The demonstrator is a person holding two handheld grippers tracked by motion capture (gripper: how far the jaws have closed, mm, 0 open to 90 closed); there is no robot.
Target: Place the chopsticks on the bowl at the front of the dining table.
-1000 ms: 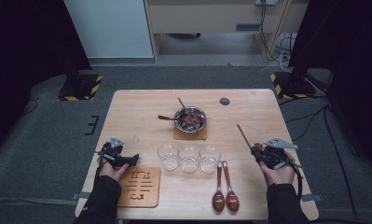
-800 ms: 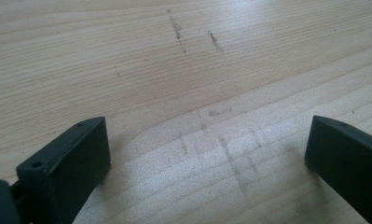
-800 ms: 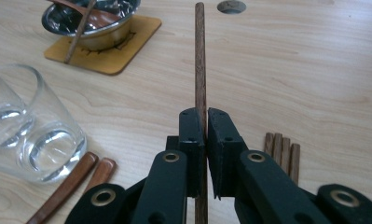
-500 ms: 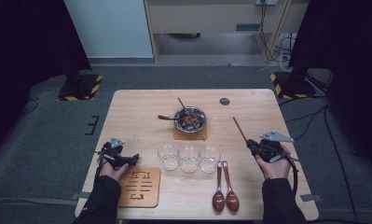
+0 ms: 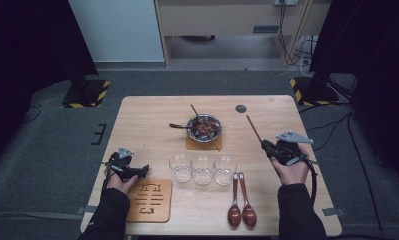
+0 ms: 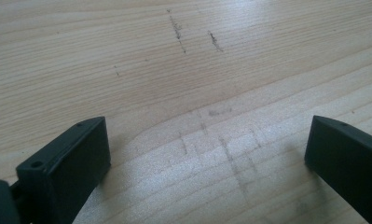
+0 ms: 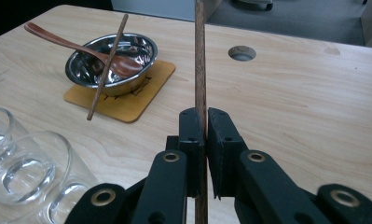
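Observation:
My right gripper (image 7: 205, 116) is shut on a dark wooden chopstick (image 7: 200, 60) that sticks up and away from the jaws. In the high view that gripper (image 5: 273, 146) hangs over the table's right side, and the chopstick (image 5: 254, 129) slants toward the bowl. A metal bowl (image 5: 203, 127) on a wooden coaster (image 7: 127, 105) holds a wooden spoon (image 7: 81, 46), and a second chopstick (image 7: 106, 70) leans across it. My left gripper (image 5: 137, 171) rests at the table's left front. Its jaws (image 6: 207, 140) stand wide open over bare wood.
Three clear glasses (image 5: 203, 169) stand in a row in front of the bowl. Two wooden spoons (image 5: 241, 200) lie near the front edge. A carved wooden trivet (image 5: 149, 200) lies by the left hand. A round hole (image 5: 241, 108) sits in the tabletop behind the bowl.
My right hand has lifted the chopstick and carried it a little left, toward the bowl. The left hand has stayed in place.

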